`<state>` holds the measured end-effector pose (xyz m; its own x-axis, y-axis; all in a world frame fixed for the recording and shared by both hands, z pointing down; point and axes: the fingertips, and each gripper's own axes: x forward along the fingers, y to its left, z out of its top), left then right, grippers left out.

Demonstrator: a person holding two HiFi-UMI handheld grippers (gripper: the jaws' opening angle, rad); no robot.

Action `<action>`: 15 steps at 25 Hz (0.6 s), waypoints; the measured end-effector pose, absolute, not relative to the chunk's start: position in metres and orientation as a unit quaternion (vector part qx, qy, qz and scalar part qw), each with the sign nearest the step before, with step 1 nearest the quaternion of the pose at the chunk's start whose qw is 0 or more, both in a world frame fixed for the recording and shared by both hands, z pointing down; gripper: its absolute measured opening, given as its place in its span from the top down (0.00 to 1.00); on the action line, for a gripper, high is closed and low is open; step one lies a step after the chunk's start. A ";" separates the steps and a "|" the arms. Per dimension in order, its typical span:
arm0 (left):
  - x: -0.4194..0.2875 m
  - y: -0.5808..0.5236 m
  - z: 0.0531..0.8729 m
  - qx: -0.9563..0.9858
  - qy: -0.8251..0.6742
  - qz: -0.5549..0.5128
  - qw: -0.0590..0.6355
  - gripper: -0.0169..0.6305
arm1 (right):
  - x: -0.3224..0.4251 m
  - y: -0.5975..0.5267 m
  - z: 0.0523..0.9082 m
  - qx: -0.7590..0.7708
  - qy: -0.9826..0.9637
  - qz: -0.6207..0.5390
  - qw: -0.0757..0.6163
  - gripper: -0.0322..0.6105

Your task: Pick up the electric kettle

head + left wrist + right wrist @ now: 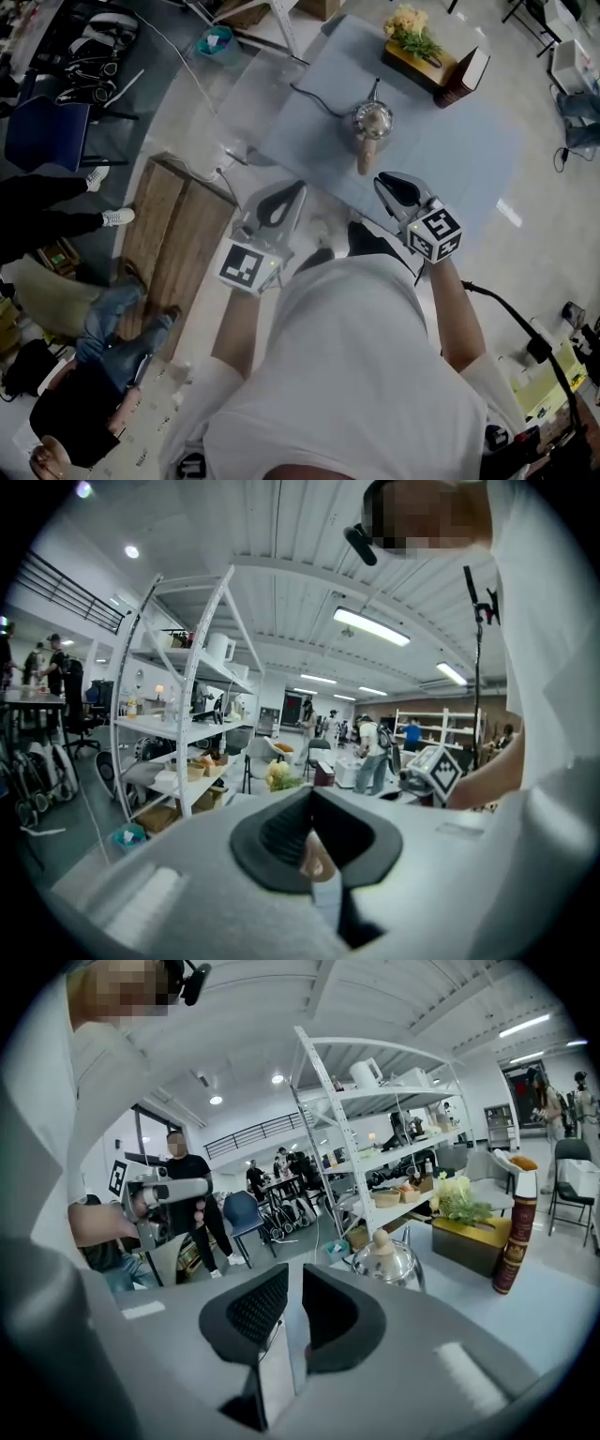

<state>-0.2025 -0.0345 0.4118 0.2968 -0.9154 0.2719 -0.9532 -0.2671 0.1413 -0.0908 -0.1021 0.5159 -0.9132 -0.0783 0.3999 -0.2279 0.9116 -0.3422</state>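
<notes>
Steel electric kettle [372, 122] stands on the blue-grey surface [469, 150], near the right tool [394, 186], narrowly parted and empty. Likely the approach step; next, widen around its wooden handle [365, 157]. Left tool [281, 202]: closed.

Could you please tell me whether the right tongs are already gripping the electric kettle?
No, the right tongs stand slightly apart with nothing between them, short of the electric kettle on the table.

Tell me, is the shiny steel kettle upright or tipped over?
Upright: the shiny steel kettle sits base-down on the pale grey table, its wooden knob pointing up.
</notes>
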 end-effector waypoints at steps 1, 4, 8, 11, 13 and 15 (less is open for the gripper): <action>-0.202 -0.036 0.416 0.791 -0.591 0.069 0.144 0.97 | -0.092 -0.105 0.523 0.077 -0.957 0.197 0.197 0.87; -0.201 -0.037 0.427 0.786 -0.594 0.073 0.156 0.97 | -0.092 -0.111 0.543 0.072 -0.952 0.205 0.214 0.85; -0.200 -0.042 0.433 0.780 -0.598 0.073 0.166 0.97 | -0.090 -0.119 0.567 0.069 -0.946 0.216 0.230 0.83; -0.200 -0.047 0.438 0.776 -0.602 0.072 0.173 0.97 | -0.090 -0.125 0.581 0.066 -0.942 0.222 0.241 0.82; -0.200 -0.049 0.440 0.774 -0.604 0.072 0.175 0.97 | -0.092 -0.127 0.588 0.063 -0.940 0.226 0.246 0.81; -0.202 -0.051 0.442 0.772 -0.606 0.073 0.176 0.97 | -0.094 -0.129 0.594 0.059 -0.939 0.230 0.251 0.81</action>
<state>-0.2020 -0.0513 0.4420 0.2550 -0.9103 0.3260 -0.9617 -0.2036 0.1838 -0.0943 -0.1290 0.5943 -0.8671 0.0038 0.4981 -0.2266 0.8875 -0.4012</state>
